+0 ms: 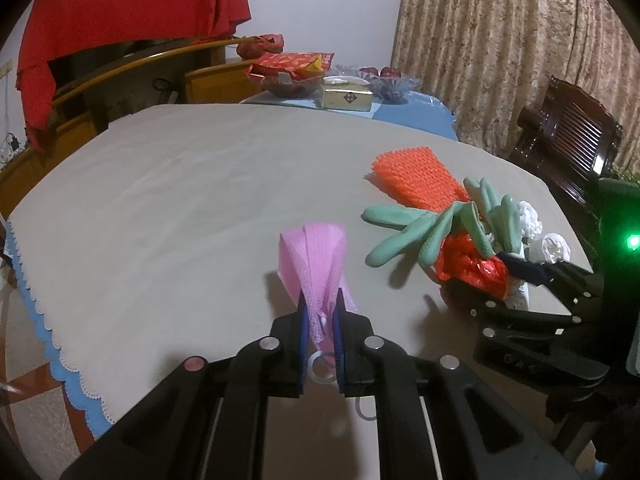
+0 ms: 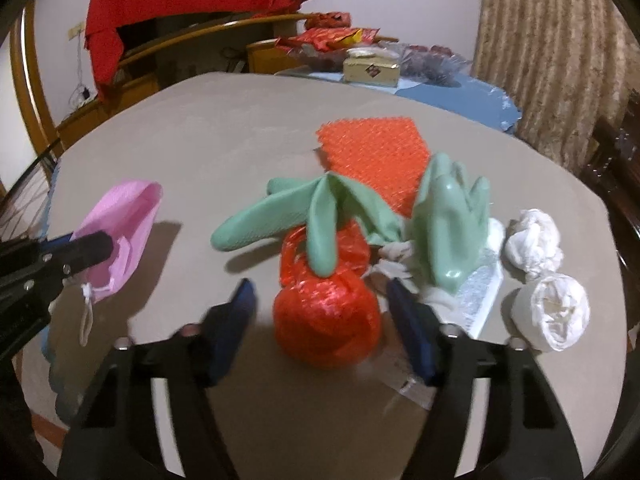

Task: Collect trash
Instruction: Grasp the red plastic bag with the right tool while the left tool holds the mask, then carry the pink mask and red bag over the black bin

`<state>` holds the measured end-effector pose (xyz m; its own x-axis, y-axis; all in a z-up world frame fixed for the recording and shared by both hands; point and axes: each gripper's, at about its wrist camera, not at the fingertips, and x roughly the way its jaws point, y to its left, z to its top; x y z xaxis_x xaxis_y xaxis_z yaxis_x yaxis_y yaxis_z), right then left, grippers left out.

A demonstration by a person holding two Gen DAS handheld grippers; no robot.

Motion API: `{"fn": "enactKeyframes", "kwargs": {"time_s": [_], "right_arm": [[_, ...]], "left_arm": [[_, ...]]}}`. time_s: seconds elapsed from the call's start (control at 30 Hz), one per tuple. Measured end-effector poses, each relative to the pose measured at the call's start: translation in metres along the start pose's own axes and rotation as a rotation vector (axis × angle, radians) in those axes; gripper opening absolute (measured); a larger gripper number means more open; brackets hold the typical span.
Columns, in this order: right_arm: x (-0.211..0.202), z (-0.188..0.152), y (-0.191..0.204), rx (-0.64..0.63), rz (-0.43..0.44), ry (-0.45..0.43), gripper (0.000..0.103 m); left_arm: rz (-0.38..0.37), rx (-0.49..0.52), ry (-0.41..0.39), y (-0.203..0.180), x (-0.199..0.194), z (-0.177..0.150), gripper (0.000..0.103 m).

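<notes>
left gripper (image 1: 320, 320): clamped on the neck of a pink drawstring bag (image 1: 316, 256), held just above the tabletop (image 1: 180, 200); the bag looks empty.
right gripper (image 2: 320, 312): jaws part open, straddling a red crumpled plastic ball (image 2: 326, 320), pads not touching it.
progress: early, by my reading; nothing seems bagged yet.
left to collect: the red ball, green rubber gloves (image 2: 448, 220), an orange mesh sheet (image 2: 376, 152), two white paper wads (image 2: 552, 312).
surface: beige cloth over blue.
room: red cloth (image 1: 132, 12), patterned curtains (image 1: 500, 48), snack packets (image 1: 292, 64) at the far edge.

Glossy red plastic bag (image 2: 326, 320), matt tablecloth (image 2: 200, 140)
</notes>
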<state>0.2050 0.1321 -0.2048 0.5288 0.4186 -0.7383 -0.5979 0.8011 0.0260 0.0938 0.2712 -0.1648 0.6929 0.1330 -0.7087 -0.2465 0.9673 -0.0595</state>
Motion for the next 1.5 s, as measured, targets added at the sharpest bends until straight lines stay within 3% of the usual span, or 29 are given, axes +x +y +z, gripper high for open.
{"fn": "enactKeyframes", "kwargs": {"time_s": [0.07,0.2,0.7,1.5], "right_arm": [[0.001,-0.002,0.0,0.0,0.02,0.018,0.049],[-0.008,-0.005,0.0,-0.012,0.035,0.008,0.044],[-0.077,-0.02,-0.026,0.059,0.064,-0.051,0.044],[-0.195,-0.04,-0.084,0.19,-0.019,-0.228,0.044]], "left_arm": [[0.0,-0.003,0.0,0.0,0.0,0.0,0.011],[0.0,-0.002,0.0,0.001,0.0,0.0,0.011],[-0.036,0.03,-0.018,-0.02,-0.018,-0.004,0.011],[-0.208,0.16,-0.113,-0.12,-0.072,0.023,0.011]]}}
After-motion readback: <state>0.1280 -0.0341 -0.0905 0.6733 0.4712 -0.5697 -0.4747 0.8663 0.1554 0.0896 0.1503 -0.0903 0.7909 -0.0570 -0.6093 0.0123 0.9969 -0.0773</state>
